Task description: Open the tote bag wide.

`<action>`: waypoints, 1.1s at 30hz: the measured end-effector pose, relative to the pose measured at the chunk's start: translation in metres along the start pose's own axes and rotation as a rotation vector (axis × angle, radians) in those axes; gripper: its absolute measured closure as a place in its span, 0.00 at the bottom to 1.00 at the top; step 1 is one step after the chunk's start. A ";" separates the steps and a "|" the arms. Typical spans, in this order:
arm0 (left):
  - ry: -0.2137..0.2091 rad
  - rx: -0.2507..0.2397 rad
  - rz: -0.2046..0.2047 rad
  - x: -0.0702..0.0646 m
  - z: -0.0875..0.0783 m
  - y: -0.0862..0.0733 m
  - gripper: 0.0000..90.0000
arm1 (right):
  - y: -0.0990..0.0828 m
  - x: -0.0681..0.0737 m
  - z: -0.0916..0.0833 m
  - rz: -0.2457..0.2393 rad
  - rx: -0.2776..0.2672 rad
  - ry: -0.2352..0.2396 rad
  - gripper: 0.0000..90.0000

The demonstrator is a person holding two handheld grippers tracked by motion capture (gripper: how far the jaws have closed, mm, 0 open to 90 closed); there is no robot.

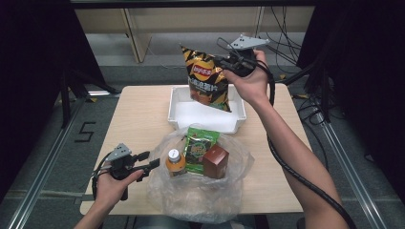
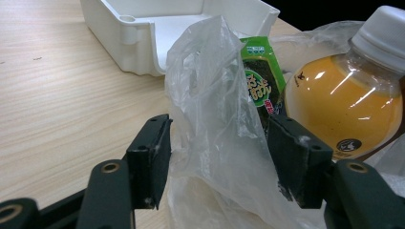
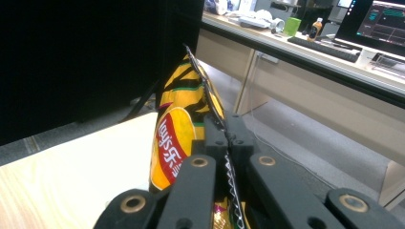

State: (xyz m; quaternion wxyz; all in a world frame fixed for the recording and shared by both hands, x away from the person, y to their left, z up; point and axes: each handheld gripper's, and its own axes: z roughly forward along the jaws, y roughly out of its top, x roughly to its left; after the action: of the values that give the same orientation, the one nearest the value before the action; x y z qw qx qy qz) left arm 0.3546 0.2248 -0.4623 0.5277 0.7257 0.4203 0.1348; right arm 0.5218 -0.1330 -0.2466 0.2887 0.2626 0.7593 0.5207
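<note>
Right claw (image 1: 228,61), raised above the far end of the desk (image 1: 138,114) on an outstretched forearm, is clamped on the crimped side seam of the chip bag (image 1: 206,78), which hangs over the white bin (image 1: 179,102); the bag's lower end hides part of the bin floor. Left claw (image 1: 150,160), held low and level, stands partly spread around a fold of the clear plastic bag (image 1: 200,195); whether the pads touch it is unclear. The film veils the orange bottle (image 1: 175,162), green packet (image 1: 199,145) and brown box (image 1: 216,161).

Wooden table (image 1: 138,114): white rectangular plastic tray (image 1: 177,116) at the far middle; yellow-black crisp packet (image 1: 206,78) hanging above it; clear crumpled plastic bag (image 1: 234,179) before the tray, containing orange juice bottle (image 1: 175,162) left, green snack packet (image 1: 200,145) middle, brown carton (image 1: 216,161) right.
</note>
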 end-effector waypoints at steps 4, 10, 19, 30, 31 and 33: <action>0.007 -0.001 0.019 0.000 -0.001 0.000 0.46 | 0.000 -0.003 0.006 0.002 0.005 -0.004 1.00; 0.015 0.010 0.005 -0.002 -0.003 0.000 0.46 | -0.001 -0.005 0.015 0.016 0.016 -0.013 1.00; 0.006 0.003 -0.001 -0.001 -0.002 -0.001 0.46 | -0.005 -0.013 0.025 0.017 0.026 -0.016 1.00; 0.007 0.000 0.001 -0.001 -0.003 -0.001 0.46 | -0.010 -0.018 0.040 0.042 0.037 -0.018 1.00; 0.007 0.000 0.000 -0.001 -0.003 -0.002 0.46 | -0.011 -0.019 0.041 0.035 0.039 -0.022 1.00; 0.007 0.001 0.000 0.000 -0.003 -0.002 0.46 | -0.012 -0.018 0.044 0.050 0.042 -0.023 1.00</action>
State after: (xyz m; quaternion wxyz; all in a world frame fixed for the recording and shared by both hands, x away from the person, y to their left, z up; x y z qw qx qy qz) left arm 0.3518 0.2263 -0.4625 0.5260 0.7256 0.4220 0.1371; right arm 0.5644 -0.1218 -0.2674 0.2788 0.2935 0.7600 0.5085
